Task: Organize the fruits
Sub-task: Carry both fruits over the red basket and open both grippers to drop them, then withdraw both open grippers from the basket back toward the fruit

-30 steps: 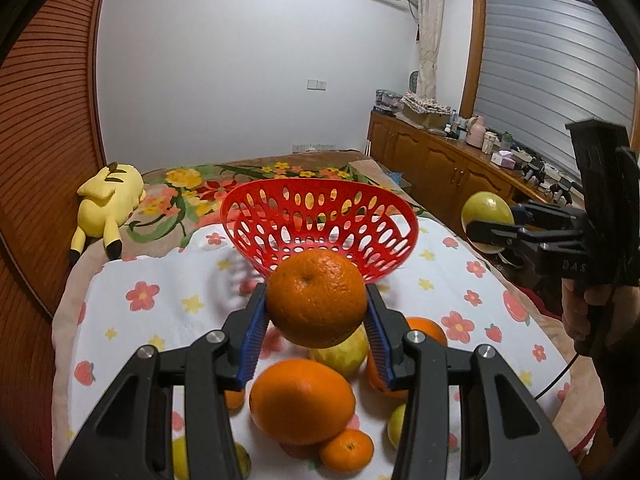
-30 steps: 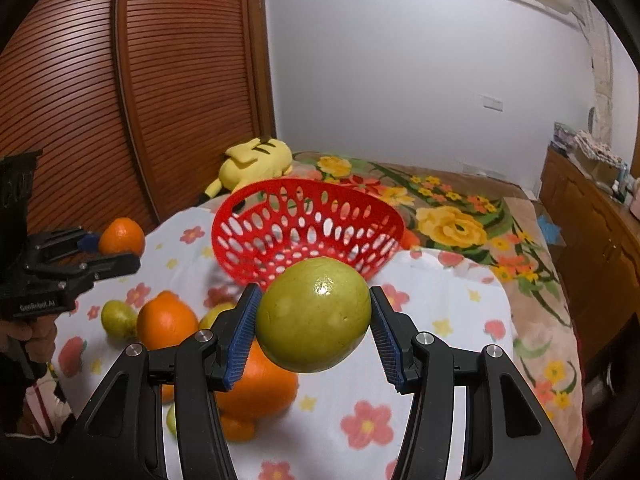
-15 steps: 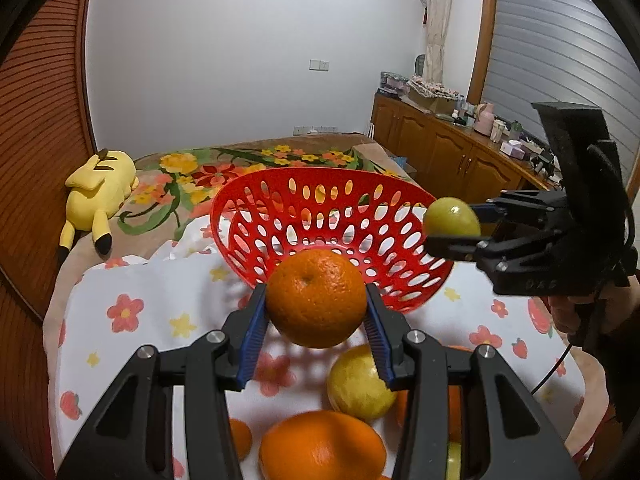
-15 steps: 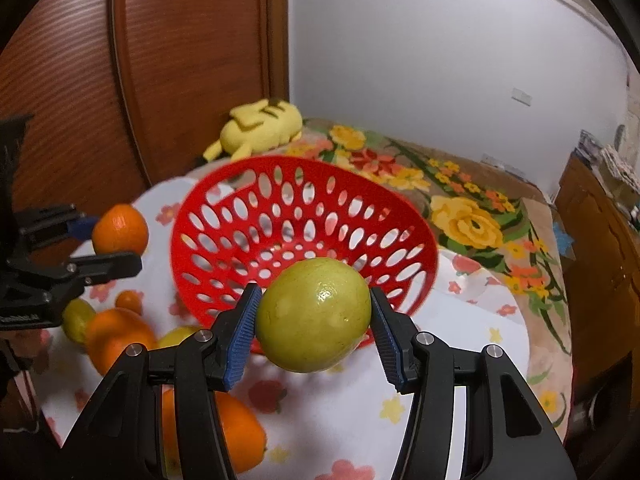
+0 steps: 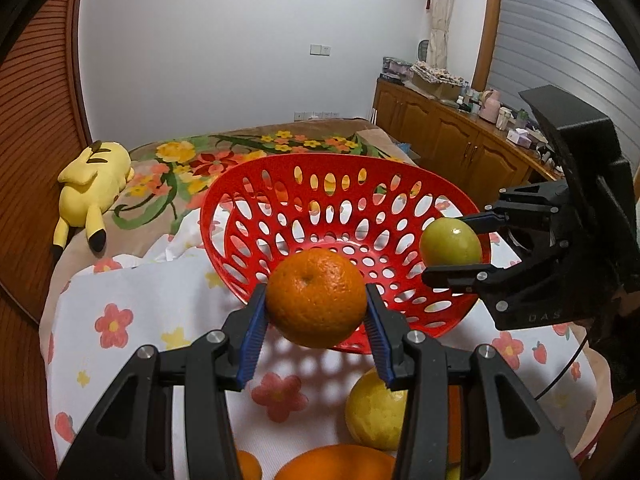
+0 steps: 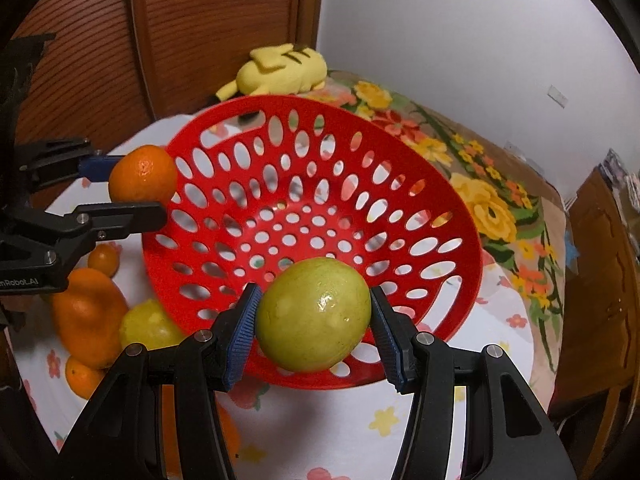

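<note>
Left wrist view: left gripper squeezes orange at near rim of red basket. Right gripper squeezes green fruit at basket's right rim.

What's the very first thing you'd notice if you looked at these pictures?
The big red basket full of holes, empty, in the middle of the flowery cloth. Right at its rim, the left gripper squeezes an orange and the right gripper squeezes a green fruit. A yellow plush toy lies behind.
</note>
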`<state>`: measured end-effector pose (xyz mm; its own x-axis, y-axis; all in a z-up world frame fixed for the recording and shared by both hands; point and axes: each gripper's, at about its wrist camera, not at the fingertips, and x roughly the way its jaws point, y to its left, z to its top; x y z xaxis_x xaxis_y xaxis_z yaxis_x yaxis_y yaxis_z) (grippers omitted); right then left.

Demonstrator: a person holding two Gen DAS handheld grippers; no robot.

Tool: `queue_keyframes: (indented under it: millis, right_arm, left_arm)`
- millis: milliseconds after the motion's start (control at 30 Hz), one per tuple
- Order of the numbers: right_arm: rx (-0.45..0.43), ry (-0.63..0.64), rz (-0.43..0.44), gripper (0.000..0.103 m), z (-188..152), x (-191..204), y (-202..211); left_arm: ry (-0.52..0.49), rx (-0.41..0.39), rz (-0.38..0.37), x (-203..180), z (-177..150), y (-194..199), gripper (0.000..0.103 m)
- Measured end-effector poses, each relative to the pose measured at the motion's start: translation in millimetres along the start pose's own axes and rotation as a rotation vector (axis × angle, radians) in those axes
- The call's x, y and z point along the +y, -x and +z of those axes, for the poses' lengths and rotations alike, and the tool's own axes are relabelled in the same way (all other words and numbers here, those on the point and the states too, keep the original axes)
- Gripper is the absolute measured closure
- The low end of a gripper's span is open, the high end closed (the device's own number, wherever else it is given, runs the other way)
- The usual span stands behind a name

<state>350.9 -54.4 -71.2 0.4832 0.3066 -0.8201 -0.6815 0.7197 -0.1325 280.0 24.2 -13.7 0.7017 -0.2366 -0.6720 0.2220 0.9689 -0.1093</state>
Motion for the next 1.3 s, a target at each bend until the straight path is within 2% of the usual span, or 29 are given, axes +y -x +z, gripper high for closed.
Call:
queue_keyframes:
  millis: [367, 767, 900, 1300]
  right_arm:
    - [0.062, 0.016, -0.014, 0.048, 4, -5, -16]
    - [0.005, -0.029, -0.001, 0.048, 9, -10, -1]
    - [-0.01, -0.047, 0.006, 0.048, 3, -13, 5]
    - [-0.115, -0.11, 0.005, 0.048, -15, -1, 51]
  left_arm:
    - [-0.007, 0.011, 0.014, -1, 4, -6, 0.058]
    - [-0.01, 0.027, 0.011, -2, 7, -14, 0.058]
    - [-0.012, 0.014, 0.013, -4, 8, -10, 0.049]
    - [-0.014, -0.04, 0.001, -11, 2, 28, 0.041]
